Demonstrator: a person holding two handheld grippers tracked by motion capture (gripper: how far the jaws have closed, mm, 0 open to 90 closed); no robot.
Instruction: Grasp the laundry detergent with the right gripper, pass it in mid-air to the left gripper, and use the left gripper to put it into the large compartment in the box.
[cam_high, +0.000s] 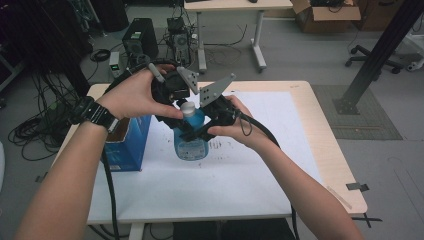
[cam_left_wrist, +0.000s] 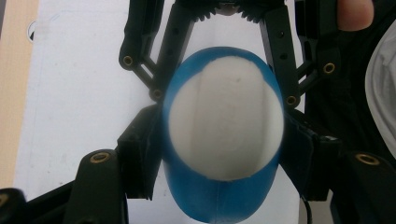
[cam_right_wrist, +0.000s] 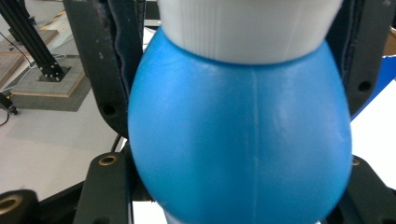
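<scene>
A blue bottle (cam_high: 192, 145) with a white cap (cam_high: 187, 108) is held over the white sheet (cam_high: 235, 175) at mid-table. My left gripper (cam_high: 183, 106) comes down from above and is shut on the cap (cam_left_wrist: 226, 126), its jaws pressing both sides. My right gripper (cam_high: 196, 134) reaches in from the right and is shut on the bottle's blue body (cam_right_wrist: 240, 140), just under the cap (cam_right_wrist: 252, 28). In the left gripper view the right gripper's fingers (cam_left_wrist: 280, 56) show beyond the bottle. I cannot tell whether the bottle's base touches the sheet.
A blue carton (cam_high: 127, 145) stands on the table's left side under the left forearm. The wooden table edge (cam_high: 330, 150) runs on the right. Beyond the table are computer cases, cables, another desk and a black frame post (cam_high: 375, 55).
</scene>
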